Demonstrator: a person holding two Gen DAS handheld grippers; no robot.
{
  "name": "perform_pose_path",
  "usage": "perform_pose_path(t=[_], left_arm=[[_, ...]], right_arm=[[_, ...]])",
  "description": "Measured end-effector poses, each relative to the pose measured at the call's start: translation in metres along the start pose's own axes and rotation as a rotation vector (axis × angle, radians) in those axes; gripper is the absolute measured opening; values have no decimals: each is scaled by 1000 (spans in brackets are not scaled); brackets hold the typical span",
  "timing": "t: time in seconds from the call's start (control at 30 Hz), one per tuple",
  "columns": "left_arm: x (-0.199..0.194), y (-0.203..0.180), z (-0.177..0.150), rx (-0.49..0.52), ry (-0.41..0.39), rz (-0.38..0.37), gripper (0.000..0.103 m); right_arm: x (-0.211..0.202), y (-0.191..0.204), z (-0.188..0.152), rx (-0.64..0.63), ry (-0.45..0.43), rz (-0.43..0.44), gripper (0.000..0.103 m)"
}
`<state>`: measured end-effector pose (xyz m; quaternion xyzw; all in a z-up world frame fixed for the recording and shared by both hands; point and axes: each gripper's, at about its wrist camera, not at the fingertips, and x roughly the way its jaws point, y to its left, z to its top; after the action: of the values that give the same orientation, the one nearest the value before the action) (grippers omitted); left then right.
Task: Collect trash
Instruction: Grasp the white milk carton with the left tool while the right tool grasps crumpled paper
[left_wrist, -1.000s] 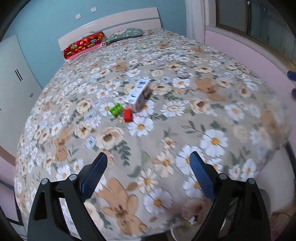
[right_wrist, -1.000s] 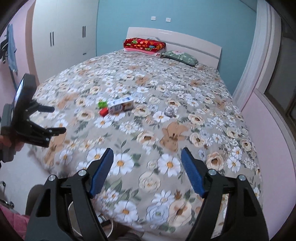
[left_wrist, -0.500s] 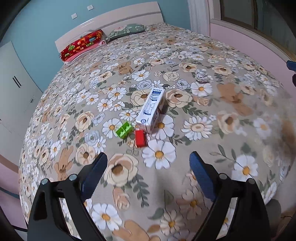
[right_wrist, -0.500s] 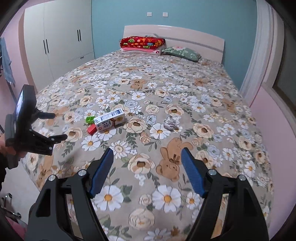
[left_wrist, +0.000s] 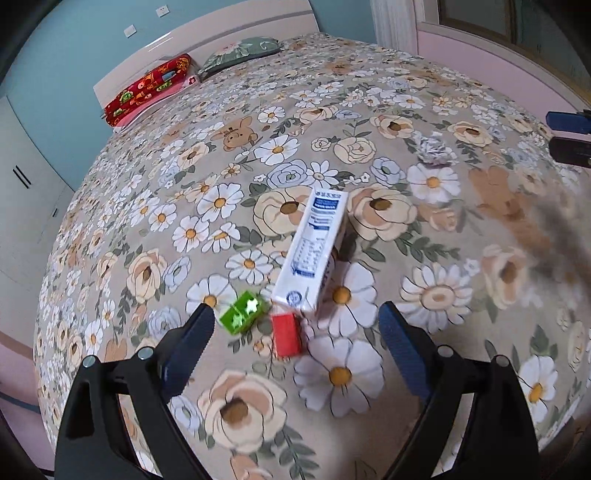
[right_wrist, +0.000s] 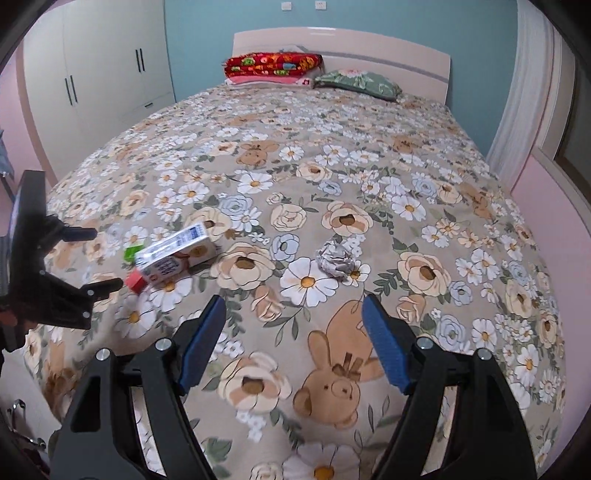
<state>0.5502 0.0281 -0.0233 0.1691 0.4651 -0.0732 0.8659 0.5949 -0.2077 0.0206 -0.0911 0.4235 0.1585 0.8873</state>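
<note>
A white and blue milk carton lies flat on the floral bedspread. By its near end sit a small green block and a small red block. A crumpled grey paper ball rests further right. My left gripper hovers open just above the red block, nothing between its fingers. My right gripper stands open over the bed, a little short of the paper ball. The left gripper's body also shows at the left edge of the right wrist view.
A red patterned pillow and a green pillow lie against the headboard. White wardrobes stand to the left of the bed. A pink wall ledge runs along its right side.
Both grippers have come forward and down over the bed. The carton and blocks now lie close before the left gripper, and the paper ball is much nearer the right one. Both stayed open.
</note>
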Motion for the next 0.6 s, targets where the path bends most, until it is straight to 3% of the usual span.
perform_pose_path(t=[0.43,0.6], left_arm=[[53,-8,33,45,21,-24,92],[81,-10,41,54,51,12,92]], right_arm=[[124,-26,37,28,108,-69,76],[171,-28,44,31,165,-88,75]])
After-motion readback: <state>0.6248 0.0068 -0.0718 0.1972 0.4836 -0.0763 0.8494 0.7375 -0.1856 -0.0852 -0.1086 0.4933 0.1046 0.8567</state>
